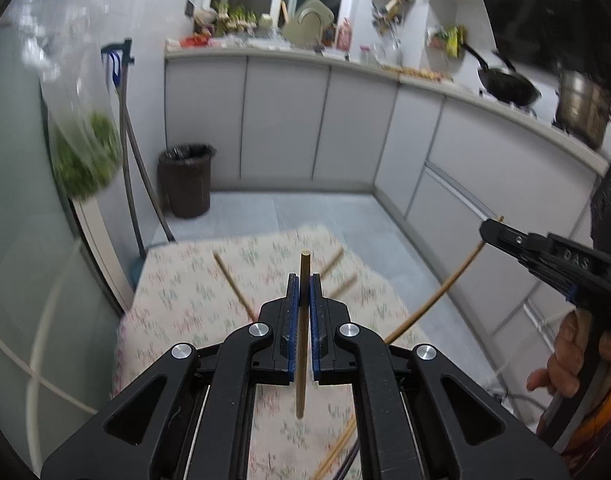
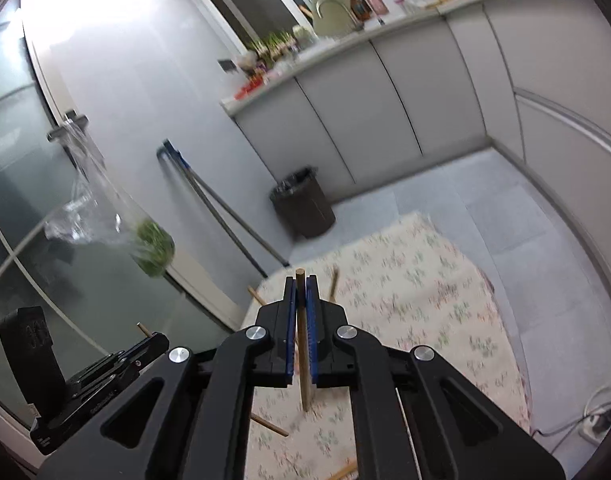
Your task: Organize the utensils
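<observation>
Chopstick (image 1: 303, 332) clamped upright in left jaws, another (image 2: 303, 344) in right, both above floral cloth (image 1: 193, 292), open floor (image 1: 305, 212) beyond.

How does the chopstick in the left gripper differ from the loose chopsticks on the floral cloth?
The left gripper clamps its chopstick in the air, clear of the floral cloth; the loose chopsticks lie flat on it. The held one runs along the fingers; the loose ones point different ways. All are plain wooden sticks.
</observation>
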